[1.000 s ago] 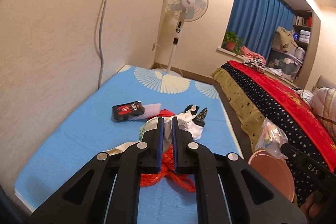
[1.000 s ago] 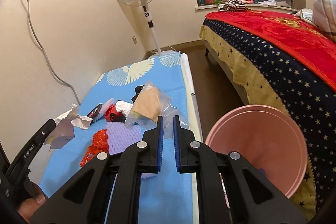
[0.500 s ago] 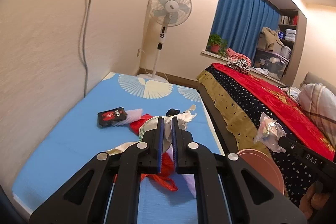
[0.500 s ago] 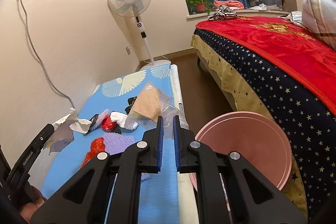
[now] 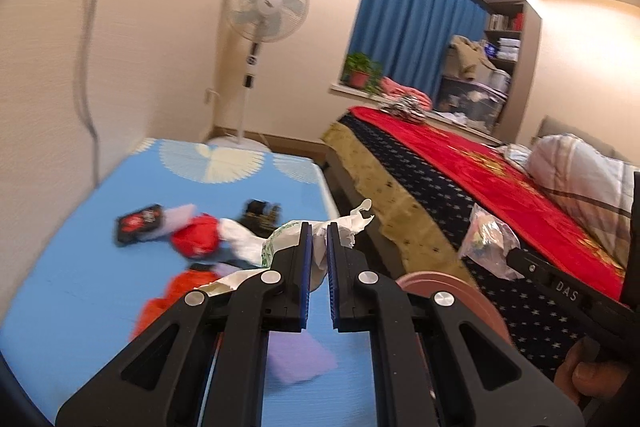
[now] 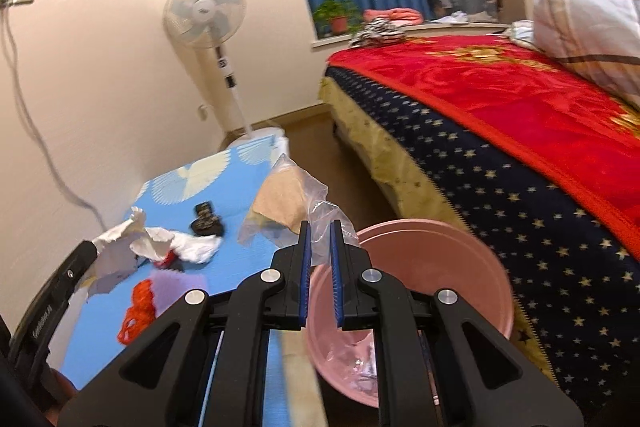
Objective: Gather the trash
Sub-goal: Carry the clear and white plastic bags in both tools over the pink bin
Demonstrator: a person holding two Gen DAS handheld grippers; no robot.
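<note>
With the right claw [image 6: 319, 251] pinching a clear plastic bag [image 6: 294, 205] just above the pink bin [image 6: 420, 275] and the left claw [image 5: 318, 251] clamping crumpled paper [image 5: 320, 239] beside it, either light scrap could drift past the rim when released.

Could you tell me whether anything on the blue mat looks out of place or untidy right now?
Yes: litter is strewn over the blue mat: an orange net, a purple foam piece, white tissue and a black packet. The pink bin stands on the floor beside it.
</note>
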